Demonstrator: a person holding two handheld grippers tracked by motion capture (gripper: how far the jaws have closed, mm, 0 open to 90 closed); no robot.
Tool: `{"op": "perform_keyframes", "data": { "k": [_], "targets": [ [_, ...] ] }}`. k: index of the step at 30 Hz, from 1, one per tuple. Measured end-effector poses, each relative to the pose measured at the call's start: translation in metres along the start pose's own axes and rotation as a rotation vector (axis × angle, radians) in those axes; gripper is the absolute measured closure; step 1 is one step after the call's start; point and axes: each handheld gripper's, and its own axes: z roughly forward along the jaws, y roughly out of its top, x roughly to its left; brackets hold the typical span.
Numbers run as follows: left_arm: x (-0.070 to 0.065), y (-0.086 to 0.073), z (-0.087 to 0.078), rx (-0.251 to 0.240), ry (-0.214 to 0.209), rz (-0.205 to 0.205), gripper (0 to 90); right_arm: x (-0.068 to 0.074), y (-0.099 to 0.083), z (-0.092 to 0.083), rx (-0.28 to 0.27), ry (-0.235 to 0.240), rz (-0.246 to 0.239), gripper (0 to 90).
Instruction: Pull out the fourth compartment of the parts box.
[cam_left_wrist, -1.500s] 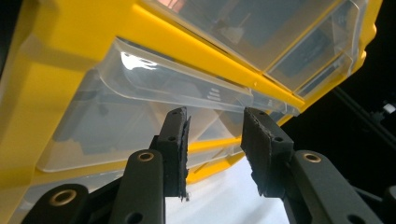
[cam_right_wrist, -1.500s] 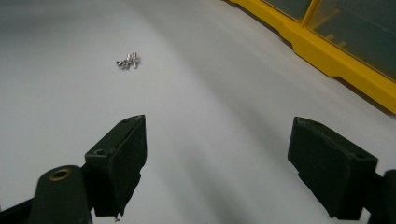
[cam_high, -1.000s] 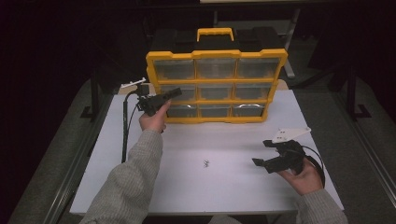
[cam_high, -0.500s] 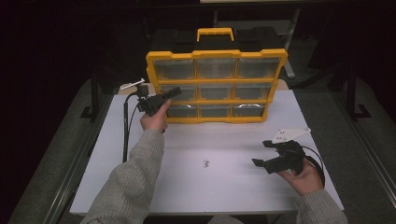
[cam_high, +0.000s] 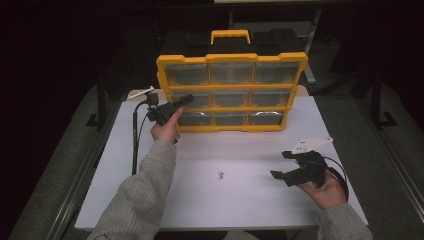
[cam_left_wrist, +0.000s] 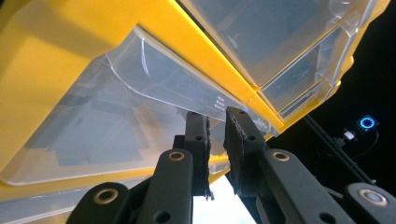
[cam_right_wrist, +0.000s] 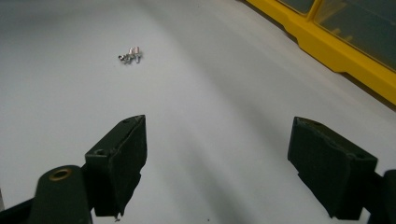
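A: Left gripper (cam_left_wrist: 215, 128) first. I've got its jaws just closing in, nearly together, pinched on the clear tab at the front lip of a drawer (cam_left_wrist: 116, 126). Thin plastic edge sits between the pads.

B: Which drawer, relative to the organizer (cam_high: 232, 59)?

A: Leftmost column, middle row I think, could be the bottom one. Drawer lies straight ahead of the jaws, its long axis running back into the yellow frame, so my pull comes straight toward me.

B: Right gripper (cam_high: 283, 165)?

A: Jaws wide apart, holding nothing, hovering low over the table (cam_high: 240, 200), well in front of the organizer's right end. Left is clearly nearer.

B: Drawer's look?

A: Transparent, scoop-shaped front, contents unclear. Small screws (cam_right_wrist: 130, 55) lie loose in front of the organizer, middle of the table.
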Motion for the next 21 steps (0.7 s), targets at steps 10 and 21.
{"op": "perform_keyframes", "data": {
  "k": [10, 21],
  "targets": [
    [0.0015, -0.003, -0.0009, -0.011, -0.027, -0.008, 78.7, 0.0005, -0.0005, 0.0005, 0.002, 0.002, -0.004, 18.6],
    [0.0015, -0.0044, -0.0023, -0.013, -0.039, -0.007, 78.9, 0.0008, -0.0012, 0.0007, 0.005, 0.005, -0.004, 18.5]
  ]
}}
